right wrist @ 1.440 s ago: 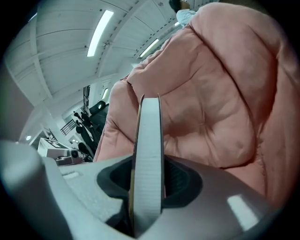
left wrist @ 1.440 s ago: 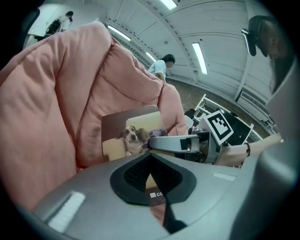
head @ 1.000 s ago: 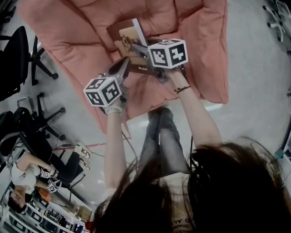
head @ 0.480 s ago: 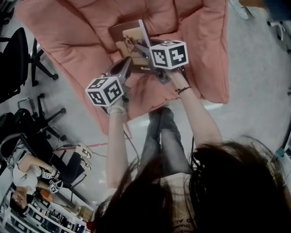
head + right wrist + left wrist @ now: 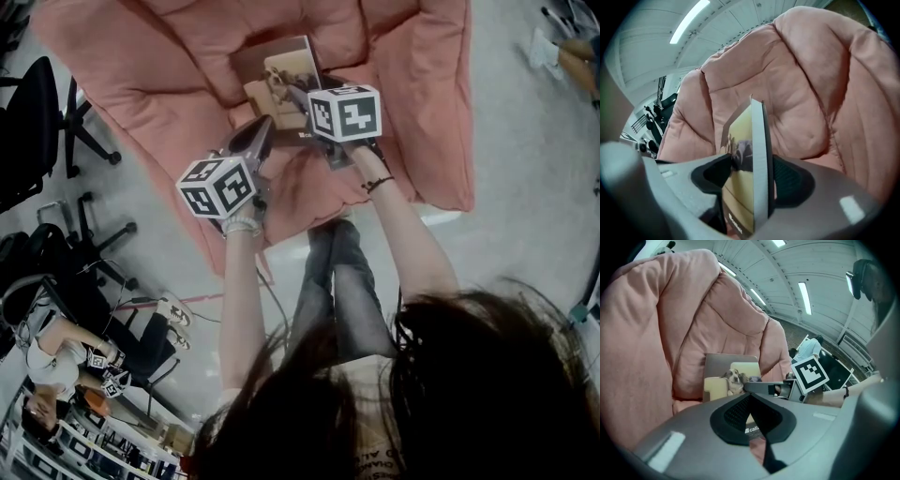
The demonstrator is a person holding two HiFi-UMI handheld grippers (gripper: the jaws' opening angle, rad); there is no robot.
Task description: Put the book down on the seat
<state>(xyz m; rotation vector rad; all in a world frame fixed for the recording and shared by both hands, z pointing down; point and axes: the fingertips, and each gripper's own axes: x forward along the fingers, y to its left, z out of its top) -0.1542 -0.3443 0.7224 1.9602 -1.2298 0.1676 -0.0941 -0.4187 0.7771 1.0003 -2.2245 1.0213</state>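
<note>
A book (image 5: 286,80) with a dog on its cover stands in the crease of the pink cushioned seat (image 5: 169,66), leaning towards the backrest. My right gripper (image 5: 292,96) reaches over the seat, and the book's lower edge (image 5: 740,187) sits edge-on between its jaws. Those jaws have just been opening and the pads no longer press the book. My left gripper (image 5: 261,133) hovers at the seat's front, shut on nothing. In the left gripper view the book (image 5: 726,376) shows past the closed tips (image 5: 750,397), with the right gripper's cube (image 5: 809,374) beside it.
Black office chairs (image 5: 42,122) stand on the grey floor to the left of the seat. A seated person (image 5: 47,352) is at lower left. The holder's legs (image 5: 333,281) stand just before the seat's front edge.
The right gripper has carried the book a little further in and down onto the seat, and its jaws have spread. The left gripper has stayed where it was.
</note>
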